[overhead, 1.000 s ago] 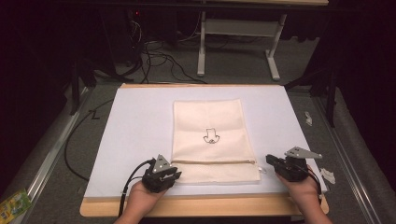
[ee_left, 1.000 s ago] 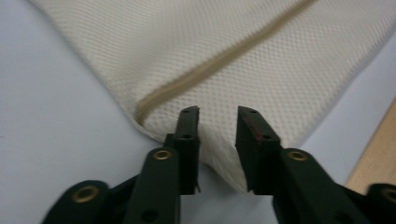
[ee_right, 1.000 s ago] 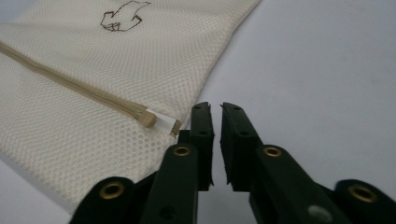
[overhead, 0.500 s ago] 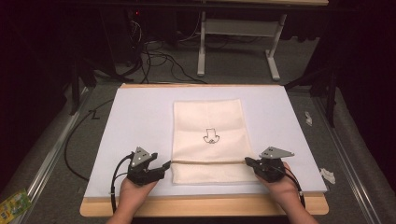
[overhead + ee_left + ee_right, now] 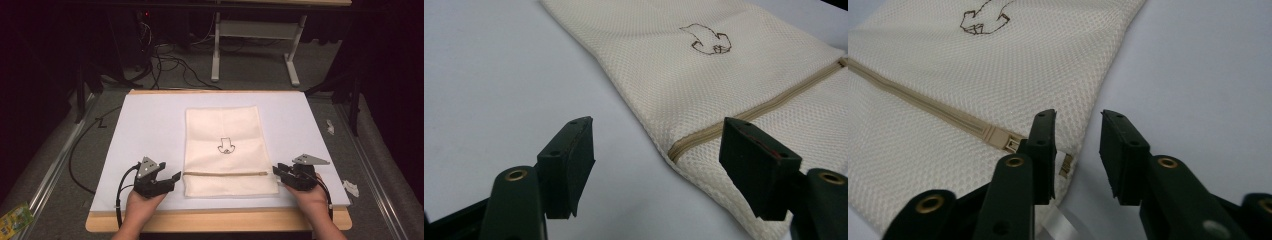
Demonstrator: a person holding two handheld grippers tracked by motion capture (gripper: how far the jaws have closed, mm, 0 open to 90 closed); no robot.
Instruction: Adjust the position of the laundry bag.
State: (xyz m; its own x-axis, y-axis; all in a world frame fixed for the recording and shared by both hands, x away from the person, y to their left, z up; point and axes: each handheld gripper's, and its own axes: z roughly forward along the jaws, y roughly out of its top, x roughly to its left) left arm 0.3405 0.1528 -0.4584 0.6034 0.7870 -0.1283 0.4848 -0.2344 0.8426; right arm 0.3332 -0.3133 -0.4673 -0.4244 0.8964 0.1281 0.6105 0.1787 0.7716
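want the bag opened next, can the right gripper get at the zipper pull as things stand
Probably yes. The right gripper is open right at the mesh bag edge, and the zipper pull lies just beside its near jaw with nothing covering it.

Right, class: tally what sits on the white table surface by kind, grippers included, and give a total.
Mesh bags: 1, cream mesh bag
Grippers: 2, left gripper, right gripper
Total: 3

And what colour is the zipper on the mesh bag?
Beige, slightly darker than the cream mesh bag. The zipper shows best in the right gripper view.
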